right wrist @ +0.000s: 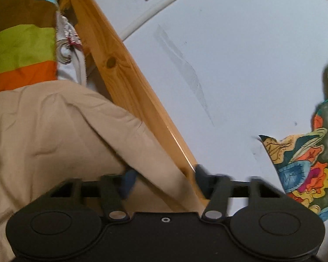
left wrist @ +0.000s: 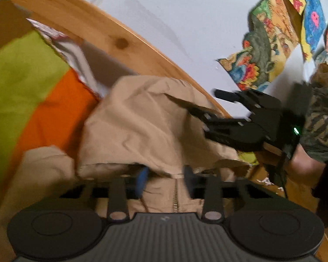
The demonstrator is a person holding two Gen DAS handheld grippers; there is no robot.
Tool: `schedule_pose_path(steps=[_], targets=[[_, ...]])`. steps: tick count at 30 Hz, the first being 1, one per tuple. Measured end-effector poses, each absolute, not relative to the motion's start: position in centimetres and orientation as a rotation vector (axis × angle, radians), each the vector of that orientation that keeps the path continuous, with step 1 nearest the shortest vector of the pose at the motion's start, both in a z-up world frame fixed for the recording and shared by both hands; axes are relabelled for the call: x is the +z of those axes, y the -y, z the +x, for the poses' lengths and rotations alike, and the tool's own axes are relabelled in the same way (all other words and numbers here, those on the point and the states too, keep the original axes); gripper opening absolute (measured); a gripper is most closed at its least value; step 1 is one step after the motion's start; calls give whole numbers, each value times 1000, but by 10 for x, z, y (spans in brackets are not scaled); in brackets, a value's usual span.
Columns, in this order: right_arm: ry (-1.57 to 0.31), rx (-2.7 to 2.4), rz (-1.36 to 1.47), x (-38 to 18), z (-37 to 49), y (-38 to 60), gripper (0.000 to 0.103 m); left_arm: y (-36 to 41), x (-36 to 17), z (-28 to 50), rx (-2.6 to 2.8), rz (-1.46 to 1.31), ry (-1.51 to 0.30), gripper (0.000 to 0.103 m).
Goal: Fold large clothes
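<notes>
Garment: I see a large beige cotton jacket with a metal zipper (left wrist: pixel 142 128) bunched up on the bed, lifted in a heap against the wooden bed rail (left wrist: pixel 102 32); its zipper runs down toward my left camera.
Left gripper (left wrist: pixel 165 180): my fingers stand apart with the beige cloth lying between them; I cannot tell whether they pinch it, since the pads look clear of the fabric.
Right gripper (right wrist: pixel 161 178): fingers apart, a fold of the jacket's edge draped between them and over the rail; motion blur hides whether either pad touches the cloth.
Right gripper seen from the left camera: the black tool (left wrist: pixel 240 118) hangs at the jacket's right edge, its fingers spread, held by a person's hand (left wrist: pixel 304 159).
Bed cover: a striped green, orange and brown blanket (left wrist: pixel 28 83) lies to the left under and beside the jacket.
Pillow: a white patterned cushion (right wrist: pixel 70 50) sits between blanket and rail.
Wall: white wall (right wrist: pixel 229 54) behind the rail, with colourful children's drawings (left wrist: pixel 273 43) stuck on it at right.
</notes>
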State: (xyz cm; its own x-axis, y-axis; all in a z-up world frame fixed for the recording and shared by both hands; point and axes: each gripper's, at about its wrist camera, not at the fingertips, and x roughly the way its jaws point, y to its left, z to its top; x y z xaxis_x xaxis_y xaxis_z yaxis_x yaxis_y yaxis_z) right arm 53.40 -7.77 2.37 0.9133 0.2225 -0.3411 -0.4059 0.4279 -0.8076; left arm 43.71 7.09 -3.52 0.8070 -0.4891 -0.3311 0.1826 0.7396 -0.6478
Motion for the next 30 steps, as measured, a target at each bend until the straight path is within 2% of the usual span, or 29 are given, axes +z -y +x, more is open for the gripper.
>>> schedule_pose_path(steps=[2,3,5,8,15,27,30], targets=[[-230,402,-1035,26,539,74,15,-65,-36,446,-407,-639,-514,21],[-238,406,-1024,27,538,74,9,-63,-37,452,-412,-651,-524,17],[-235,417,-1007,30,530,77,4,-61,-40,460,-397,-688,-544,14],[-171,440,-942,44,497,89,2,-57,-45,467,-363,-681,-580,8],[-48,551,-806,61,378,132,2,-59,-58,456,-378,-644,-625,7],[-230,691,-706,-16,273,199,2,-81,-57,374,-399,-455,-753,14],[-326,694,-698,-39,261,211,2,-90,-60,352,-382,-483,-774,24]])
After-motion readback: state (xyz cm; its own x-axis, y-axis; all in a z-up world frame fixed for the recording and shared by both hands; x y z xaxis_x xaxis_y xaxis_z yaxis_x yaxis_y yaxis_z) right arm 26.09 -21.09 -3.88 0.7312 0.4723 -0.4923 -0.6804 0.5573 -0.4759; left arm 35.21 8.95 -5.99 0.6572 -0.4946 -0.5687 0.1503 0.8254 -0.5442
